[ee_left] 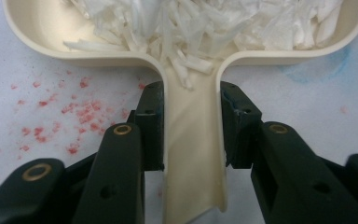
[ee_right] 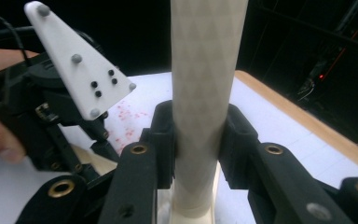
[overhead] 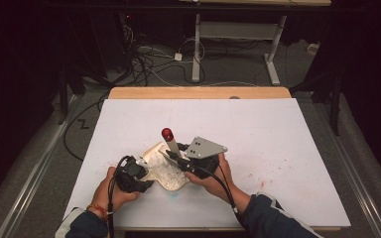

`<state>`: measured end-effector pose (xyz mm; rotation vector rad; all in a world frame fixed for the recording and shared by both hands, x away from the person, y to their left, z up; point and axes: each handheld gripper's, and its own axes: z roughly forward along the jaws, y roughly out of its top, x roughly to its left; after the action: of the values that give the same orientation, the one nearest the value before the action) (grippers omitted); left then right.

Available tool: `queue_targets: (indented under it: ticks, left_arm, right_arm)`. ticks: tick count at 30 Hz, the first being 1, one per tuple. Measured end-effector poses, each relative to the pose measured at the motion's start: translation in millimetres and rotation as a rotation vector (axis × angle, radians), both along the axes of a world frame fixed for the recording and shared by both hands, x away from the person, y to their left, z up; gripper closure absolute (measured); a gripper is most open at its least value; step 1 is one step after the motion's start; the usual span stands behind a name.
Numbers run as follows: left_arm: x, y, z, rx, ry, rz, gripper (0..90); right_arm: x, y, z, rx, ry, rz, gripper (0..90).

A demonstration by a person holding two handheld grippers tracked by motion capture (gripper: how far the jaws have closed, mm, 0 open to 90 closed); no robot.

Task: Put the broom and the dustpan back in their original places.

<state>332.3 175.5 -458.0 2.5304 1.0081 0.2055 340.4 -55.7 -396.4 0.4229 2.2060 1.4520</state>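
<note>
A cream dustpan (overhead: pixel 166 174) lies on the white table, holding several white paper shreds (ee_left: pixel 205 23). My left gripper (ee_left: pixel 191 100) is shut on the dustpan handle (ee_left: pixel 193 154), one jaw on each side; in the high view the left gripper (overhead: pixel 146 173) sits at the pan's left. My right gripper (ee_right: pixel 199 121) is shut on a cream brush handle (ee_right: pixel 205 70) that stands nearly upright. In the high view that handle (overhead: pixel 171 146) ends in a red tip (overhead: pixel 166 133), and the right gripper (overhead: pixel 177 157) holds it over the pan.
Red specks (ee_left: pixel 51 116) dot the white table sheet (overhead: pixel 278 134), and a faint blue smear (ee_left: pixel 317 70) lies beside the pan. The left gripper's body and plate (ee_right: pixel 81 65) show at the left of the right gripper view. The wooden table edge (overhead: pixel 198 92) runs along the back; cables (overhead: pixel 144 59) lie on the floor beyond.
</note>
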Motion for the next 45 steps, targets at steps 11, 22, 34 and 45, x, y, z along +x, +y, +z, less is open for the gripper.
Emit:
queue_targets:
  ticks: [11, 22, 34, 45]
  left_arm:
    - [1.1, 6.4, -0.4, -0.012, 0.016, 0.002, 63.2]
    - [2.0, 11.4, -1.1, -0.018, 0.024, 0.008, 63.2]
    - [3.3, 13.0, -0.1, -0.011, 0.029, 0.004, 63.2]
    - [3.5, 13.9, -0.6, -0.007, 0.028, 0.006, 63.2]
  right_arm:
    - [15.7, -22.5, 18.2, 0.09, 0.002, -0.042, 71.1]
    - [52.9, -51.4, 14.6, 0.067, 0.005, -0.122, 71.1]
    - [65.0, -43.6, -10.4, -0.002, 0.019, -0.12, 71.0]
    - [33.8, -19.8, -2.8, 0.018, 0.084, 0.102, 71.1]
